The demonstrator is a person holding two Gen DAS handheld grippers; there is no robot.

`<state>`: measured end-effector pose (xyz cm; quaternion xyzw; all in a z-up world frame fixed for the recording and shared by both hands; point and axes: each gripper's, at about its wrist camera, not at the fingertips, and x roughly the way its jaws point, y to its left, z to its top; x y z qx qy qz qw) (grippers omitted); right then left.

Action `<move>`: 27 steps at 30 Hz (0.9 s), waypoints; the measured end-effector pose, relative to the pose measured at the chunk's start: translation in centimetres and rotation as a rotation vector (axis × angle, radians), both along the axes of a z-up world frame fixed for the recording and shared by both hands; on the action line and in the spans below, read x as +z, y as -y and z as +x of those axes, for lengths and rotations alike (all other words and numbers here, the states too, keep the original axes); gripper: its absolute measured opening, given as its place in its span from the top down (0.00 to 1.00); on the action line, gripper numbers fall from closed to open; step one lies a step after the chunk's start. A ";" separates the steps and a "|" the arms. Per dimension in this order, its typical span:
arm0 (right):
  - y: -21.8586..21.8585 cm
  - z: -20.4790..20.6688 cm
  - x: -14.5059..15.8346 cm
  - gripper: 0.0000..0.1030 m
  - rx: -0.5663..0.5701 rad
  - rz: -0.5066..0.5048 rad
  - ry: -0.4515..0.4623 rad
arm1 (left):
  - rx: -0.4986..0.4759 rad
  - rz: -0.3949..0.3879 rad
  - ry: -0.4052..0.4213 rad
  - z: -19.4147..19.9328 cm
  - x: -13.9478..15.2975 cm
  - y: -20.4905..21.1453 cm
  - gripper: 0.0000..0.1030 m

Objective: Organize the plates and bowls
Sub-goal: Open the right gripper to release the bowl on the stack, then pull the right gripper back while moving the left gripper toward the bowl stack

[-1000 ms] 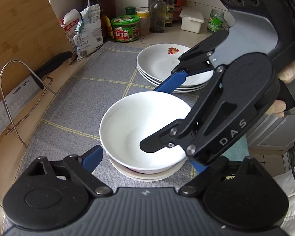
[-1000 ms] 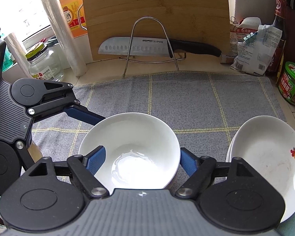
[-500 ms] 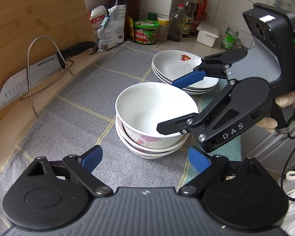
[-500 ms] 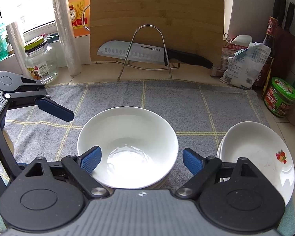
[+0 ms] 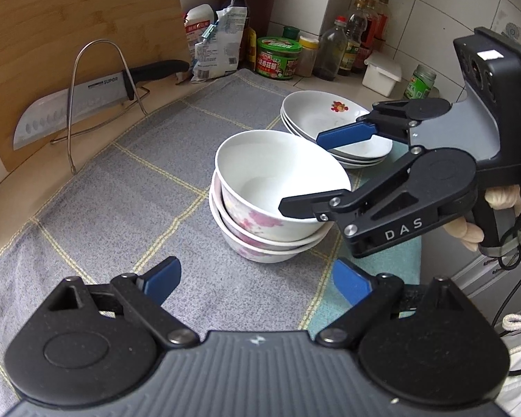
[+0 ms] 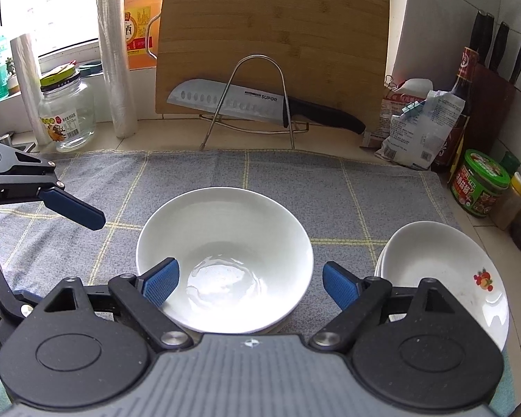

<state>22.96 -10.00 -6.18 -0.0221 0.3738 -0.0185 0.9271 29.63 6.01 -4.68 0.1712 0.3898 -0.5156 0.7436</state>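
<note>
A stack of three white bowls point(image 5: 260, 208) with pink flowers stands on the grey checked mat point(image 5: 121, 187); it shows from above in the right wrist view point(image 6: 225, 253). A stack of white plates point(image 5: 316, 118) with a red fruit mark sits behind it, and to the right in the right wrist view point(image 6: 444, 271). My left gripper point(image 5: 257, 278) is open and empty, in front of the bowls. My right gripper point(image 6: 250, 281) is open and empty, just above the near rim of the top bowl; it also shows in the left wrist view point(image 5: 319, 170).
A bamboo cutting board point(image 6: 271, 34) and a knife point(image 6: 246, 100) on a wire rack point(image 6: 257, 100) stand at the back. Bottles, a green-lidded jar point(image 6: 479, 184), bags point(image 6: 420, 128), a glass jar point(image 6: 66, 111) and film rolls point(image 6: 116, 52) line the counter edges.
Both grippers have drawn back and up from the bowl stack. The bowls stay put.
</note>
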 end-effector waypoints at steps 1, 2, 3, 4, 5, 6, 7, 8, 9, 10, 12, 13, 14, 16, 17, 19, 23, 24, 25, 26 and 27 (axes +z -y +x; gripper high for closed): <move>0.1 0.0 0.1 0.10 0.008 0.005 -0.001 | 0.000 0.000 0.003 0.0 0.0 0.0 0.09; 0.3 0.0 0.2 0.10 0.016 0.023 -0.003 | -0.001 0.001 0.008 -0.1 0.1 0.0 0.09; 0.4 0.1 0.3 0.10 0.019 0.041 -0.002 | -0.003 0.002 0.011 -0.1 0.1 0.0 0.09; 0.6 0.1 0.4 0.10 0.024 0.063 -0.003 | -0.005 0.004 0.014 -0.1 0.1 0.0 0.09; 0.8 0.2 0.4 0.10 0.025 0.091 -0.006 | -0.008 0.004 0.018 -0.2 0.2 0.0 0.09; 0.9 0.2 0.5 0.08 0.022 0.113 -0.007 | -0.010 0.003 0.020 -0.3 0.2 0.0 0.09; 1.1 0.1 0.6 0.05 0.018 0.127 -0.002 | -0.016 0.002 0.019 -0.3 0.1 0.1 0.09; 1.2 0.1 0.6 0.02 0.016 0.133 0.003 | -0.020 0.000 0.022 -0.4 0.1 0.1 0.09; 1.3 0.1 0.6 0.01 0.018 0.144 0.005 | -0.018 -0.003 0.033 -0.3 0.0 0.2 0.09; 1.5 0.1 0.5 0.01 0.021 0.160 0.002 | -0.017 -0.005 0.048 -0.3 0.0 0.4 0.09; 2.0 0.4 0.4 0.01 0.030 0.191 -0.008 | -0.028 -0.002 0.072 -0.1 0.2 0.8 0.10; 2.1 0.5 0.3 0.01 0.036 0.206 -0.011 | -0.038 -0.011 0.088 -0.1 0.5 1.0 0.11; 2.4 0.7 0.2 0.01 0.043 0.225 -0.014 | -0.052 -0.019 0.099 -0.1 0.7 1.3 0.12; 2.7 1.0 0.1 0.01 0.053 0.255 -0.018 | -0.085 -0.024 0.121 -0.1 1.1 1.9 0.19; 2.8 1.1 0.0 0.02 0.058 0.265 -0.019 | -0.102 -0.021 0.131 -0.1 1.2 2.2 0.21; 2.9 1.3 0.1 0.02 0.056 0.267 -0.013 | -0.133 -0.004 0.149 -0.1 1.2 2.9 0.22; 3.3 1.6 0.2 0.02 0.061 0.296 -0.011 | -0.162 0.010 0.140 0.2 0.8 3.6 0.22; 3.3 1.6 0.2 0.02 0.063 0.297 -0.011 | -0.167 0.009 0.135 0.2 0.7 3.7 0.22; 3.4 1.6 0.3 0.03 0.066 0.296 -0.011 | -0.173 0.008 0.133 0.3 0.7 3.8 0.22; 3.4 1.6 0.3 0.04 0.066 0.295 -0.010 | -0.177 0.006 0.131 0.3 0.7 3.9 0.22; 3.4 1.6 0.3 0.04 0.065 0.295 -0.011 | -0.178 0.006 0.127 0.4 0.7 3.9 0.22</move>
